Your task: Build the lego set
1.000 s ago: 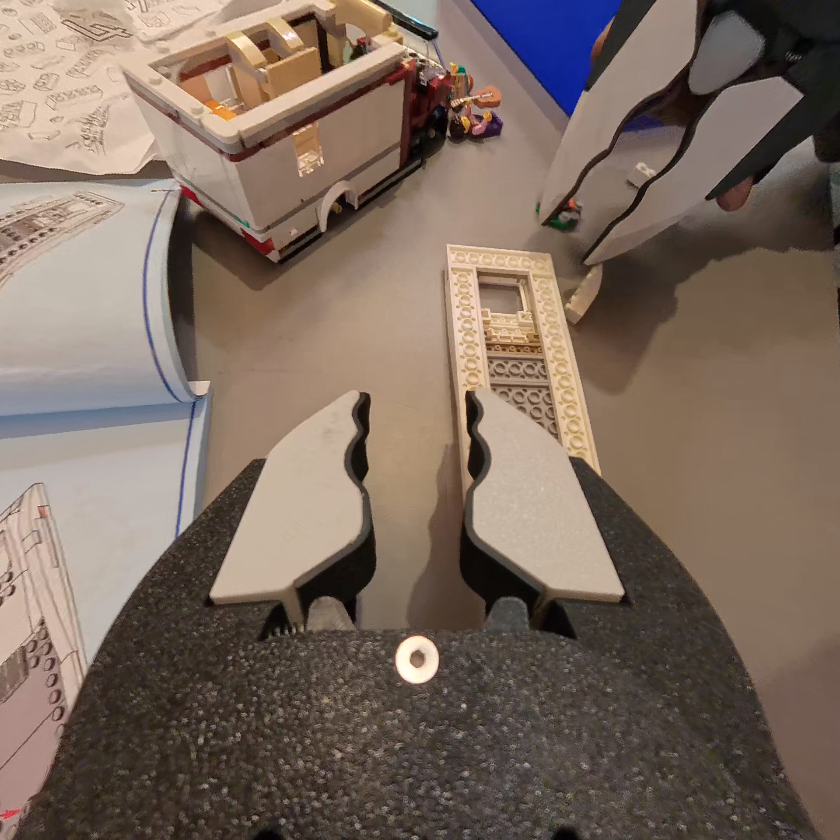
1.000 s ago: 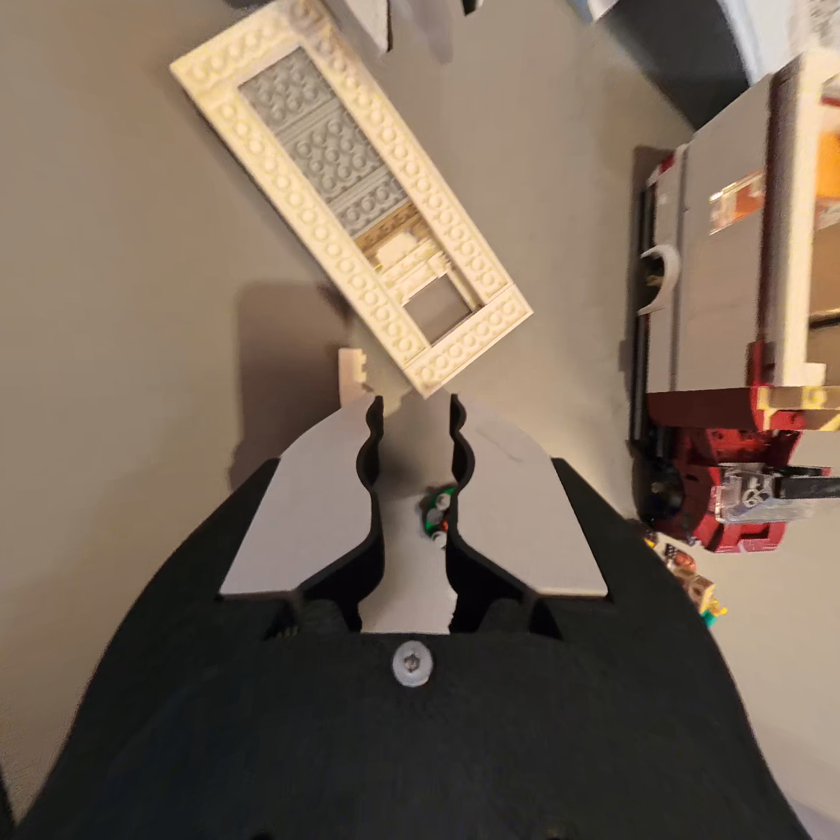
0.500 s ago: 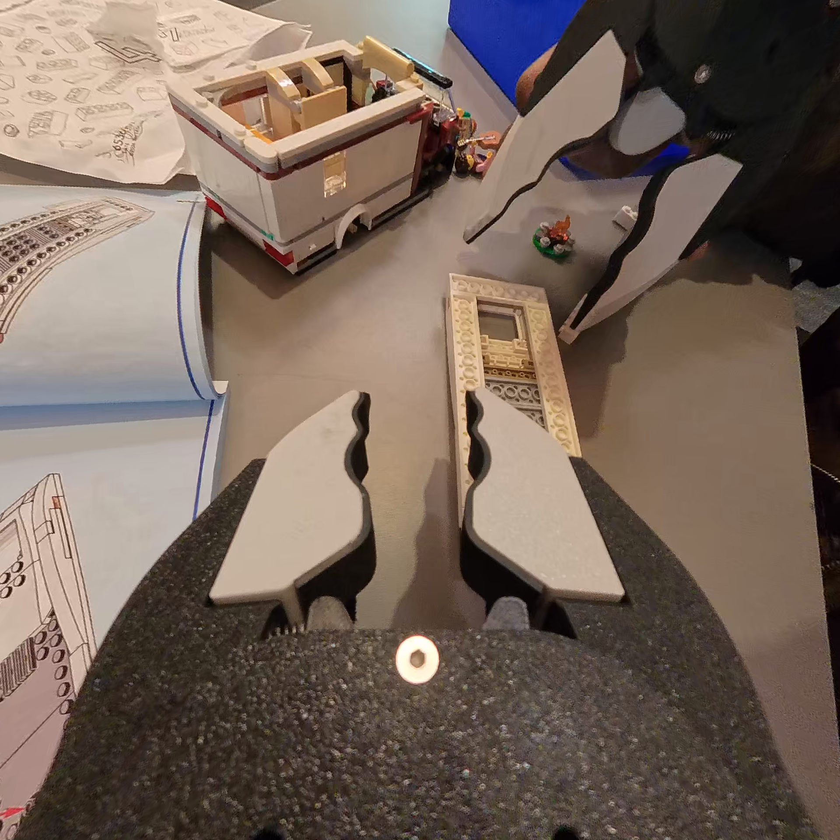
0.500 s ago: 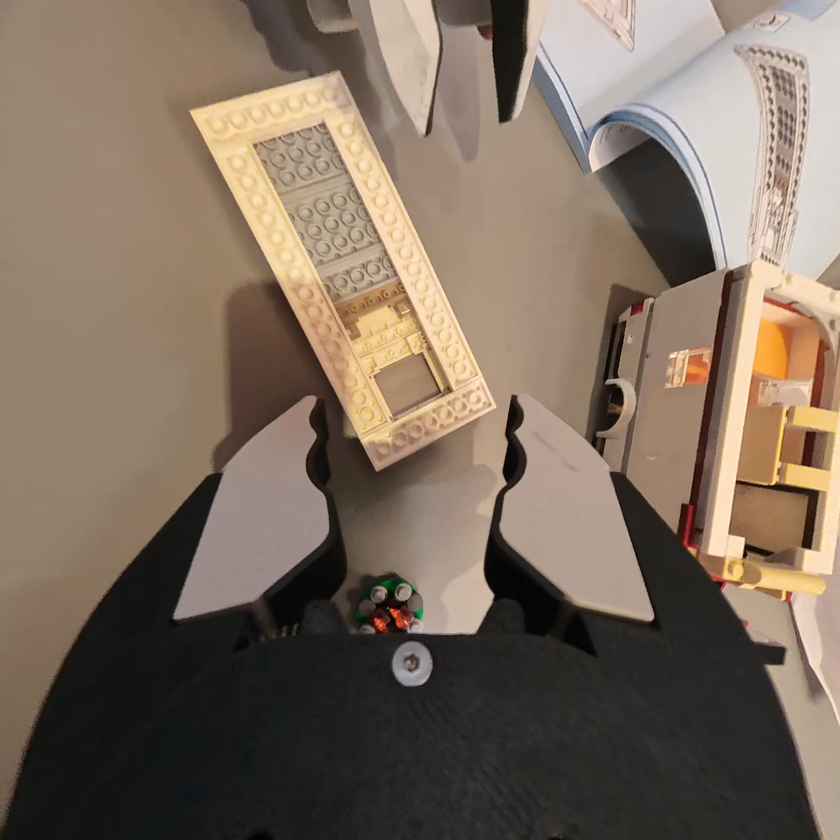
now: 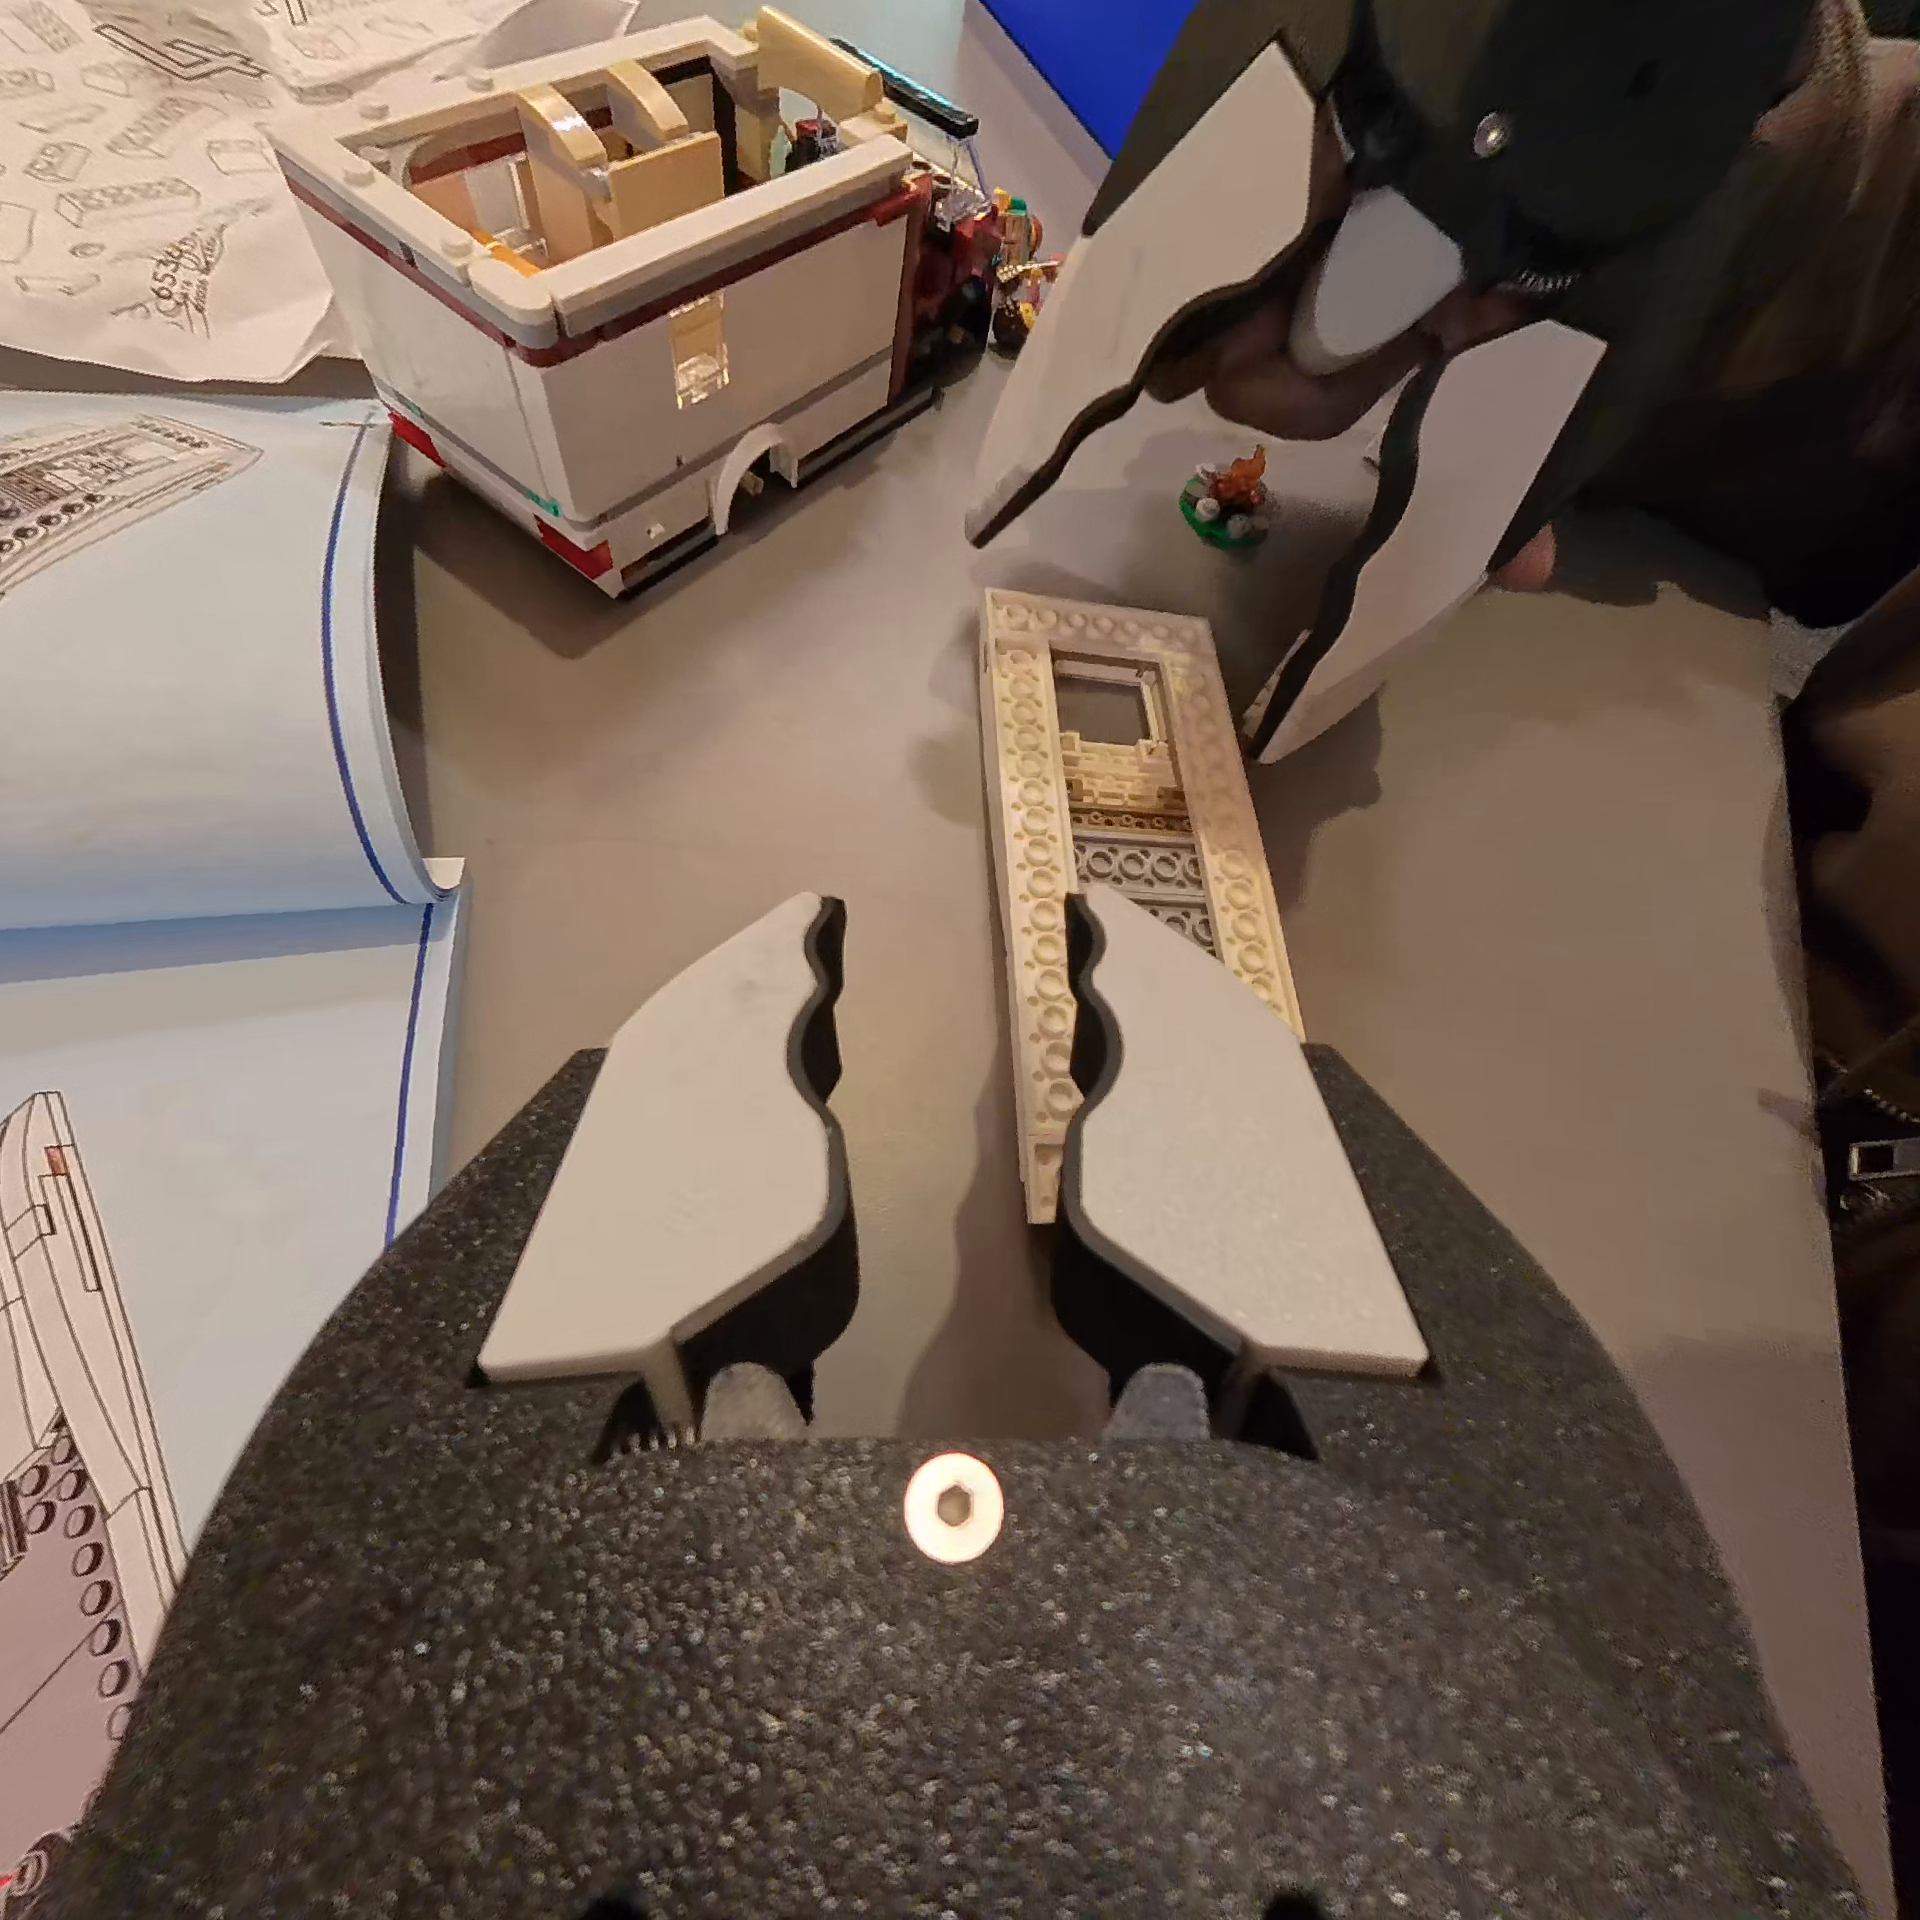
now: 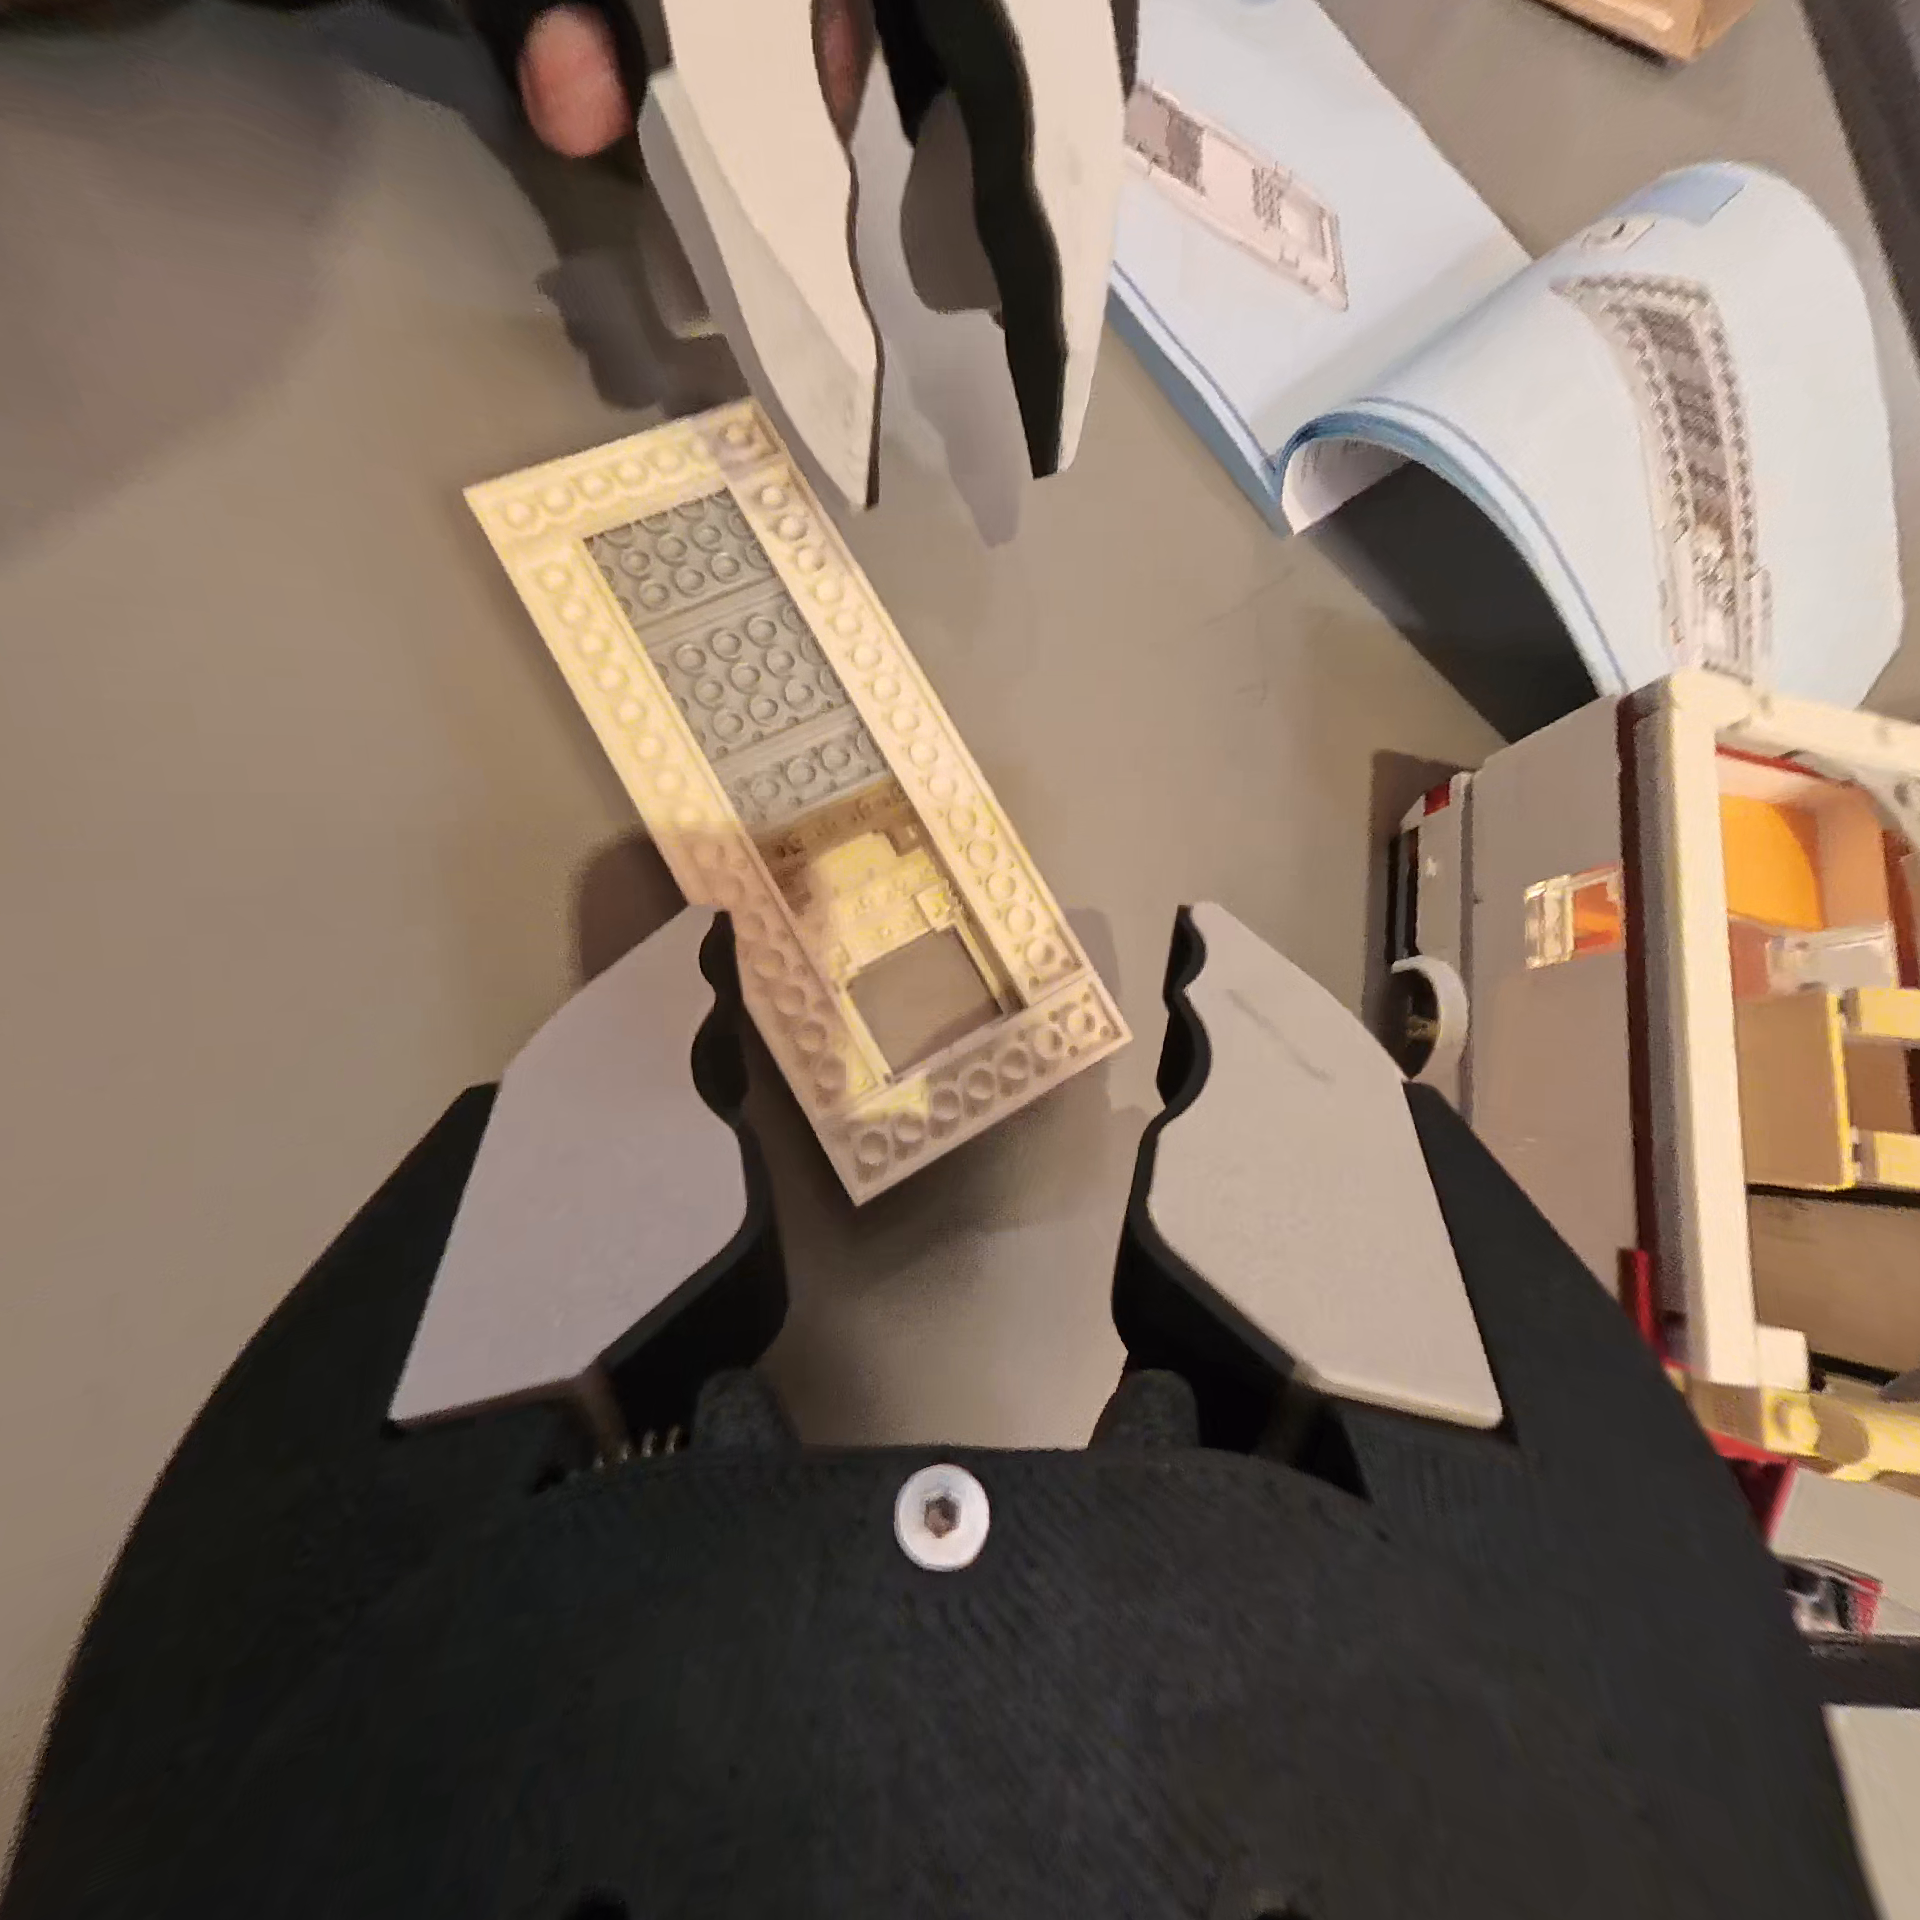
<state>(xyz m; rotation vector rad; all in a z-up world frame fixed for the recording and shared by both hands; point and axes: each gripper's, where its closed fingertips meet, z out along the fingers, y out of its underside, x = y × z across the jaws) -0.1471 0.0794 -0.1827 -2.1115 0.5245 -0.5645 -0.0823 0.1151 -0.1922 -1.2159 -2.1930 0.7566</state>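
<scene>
**Two empty grippers over a toy-brick panel**

Nearest, the left gripper hangs half open, holding nothing, above the brick panel lying flat mid-table. Beyond, the right gripper gapes wide, empty, over the panel's far end. The brick camper stands roofless at the far edge.

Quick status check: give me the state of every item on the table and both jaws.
Left gripper: jaws open, empty.
Right gripper: jaws wide open, empty.
Roof panel: flat on table, underside up.
Camper model: upright, roofless.
Instruction booklet: open.
Campfire piece: standing on table.
</scene>
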